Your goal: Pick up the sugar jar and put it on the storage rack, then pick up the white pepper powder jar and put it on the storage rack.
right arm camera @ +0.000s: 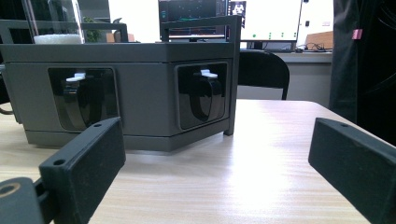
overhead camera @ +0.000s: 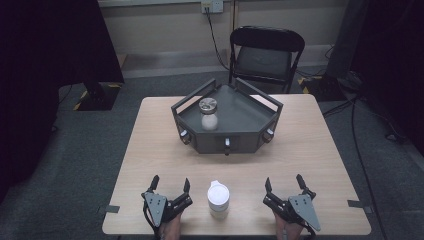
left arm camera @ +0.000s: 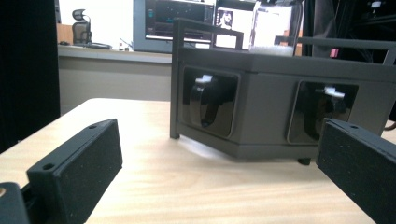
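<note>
A dark grey angular stand [overhead camera: 235,137] with knobs on its front faces sits at the table's middle back. On it stands a clear jar [overhead camera: 208,115] with a metal lid and white contents. A white lidded cup [overhead camera: 218,199] stands near the front edge, between the two grippers. My left gripper [overhead camera: 170,184] rests open to the cup's left, nothing between its jaws. My right gripper [overhead camera: 283,182] rests open to the cup's right, also empty. The stand [left arm camera: 261,98] fills the left gripper view, the jar [left arm camera: 271,28] on top. The stand [right arm camera: 126,93] and jar [right arm camera: 53,23] also show in the right gripper view.
A black folding chair [overhead camera: 265,55] stands behind the table [overhead camera: 150,150]. Cables run over the floor at the right. Monitors [right arm camera: 205,18] and a desk show far behind in the gripper views.
</note>
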The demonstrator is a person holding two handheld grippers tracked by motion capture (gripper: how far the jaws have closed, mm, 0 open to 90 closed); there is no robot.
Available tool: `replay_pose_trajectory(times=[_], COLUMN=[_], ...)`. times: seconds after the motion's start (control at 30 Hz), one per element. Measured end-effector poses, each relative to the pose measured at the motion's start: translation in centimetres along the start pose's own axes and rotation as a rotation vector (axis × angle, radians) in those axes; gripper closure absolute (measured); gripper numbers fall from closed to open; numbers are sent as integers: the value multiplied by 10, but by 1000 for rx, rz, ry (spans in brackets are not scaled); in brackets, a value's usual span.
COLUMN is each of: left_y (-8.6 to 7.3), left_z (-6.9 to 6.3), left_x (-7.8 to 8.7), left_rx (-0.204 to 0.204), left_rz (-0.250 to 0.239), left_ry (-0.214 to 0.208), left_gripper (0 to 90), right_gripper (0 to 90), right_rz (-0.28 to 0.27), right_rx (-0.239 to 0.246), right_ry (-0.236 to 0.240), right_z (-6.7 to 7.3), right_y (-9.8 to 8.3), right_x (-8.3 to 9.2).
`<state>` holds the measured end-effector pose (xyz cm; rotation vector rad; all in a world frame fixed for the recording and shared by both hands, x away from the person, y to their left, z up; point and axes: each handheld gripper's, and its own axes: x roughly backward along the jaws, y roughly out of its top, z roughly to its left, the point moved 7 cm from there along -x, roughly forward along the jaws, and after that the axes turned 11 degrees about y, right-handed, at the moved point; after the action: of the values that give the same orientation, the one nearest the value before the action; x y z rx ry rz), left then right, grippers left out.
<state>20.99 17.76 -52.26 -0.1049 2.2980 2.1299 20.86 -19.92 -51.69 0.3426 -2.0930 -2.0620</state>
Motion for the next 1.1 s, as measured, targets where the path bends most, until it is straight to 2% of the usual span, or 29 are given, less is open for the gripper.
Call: replay_pose_trajectory(times=[0.03,0.23,0.27,0.3,0.4,0.53,1.1], left_y=[0,0,0,1,2,2,2], left_z=[-1,-3,-4,-8,-8,-10,-11], left_x=[1,2,2,1,0,0,0], left_rx=[-20,-36,-45,-74,-62,-69,-69], left_rz=[-5,-6,-5,13,20,21,20], left_ry=[-3,12,16,29,38,53,56], left_gripper=[0,0,0,0,4,2,0], right_gripper=[26,26,26,26,26,26,12], right_rz=[0,0,0,0,0,0,-1], right_rx=[0,0,1,1,1,1,1], right_ry=[0,0,0,-1,0,1,-10], right_z=[0,0,0,0,0,0,1], right_y=[0,0,0,0,0,0,0], right_x=[0,0,0,0,0,0,0])
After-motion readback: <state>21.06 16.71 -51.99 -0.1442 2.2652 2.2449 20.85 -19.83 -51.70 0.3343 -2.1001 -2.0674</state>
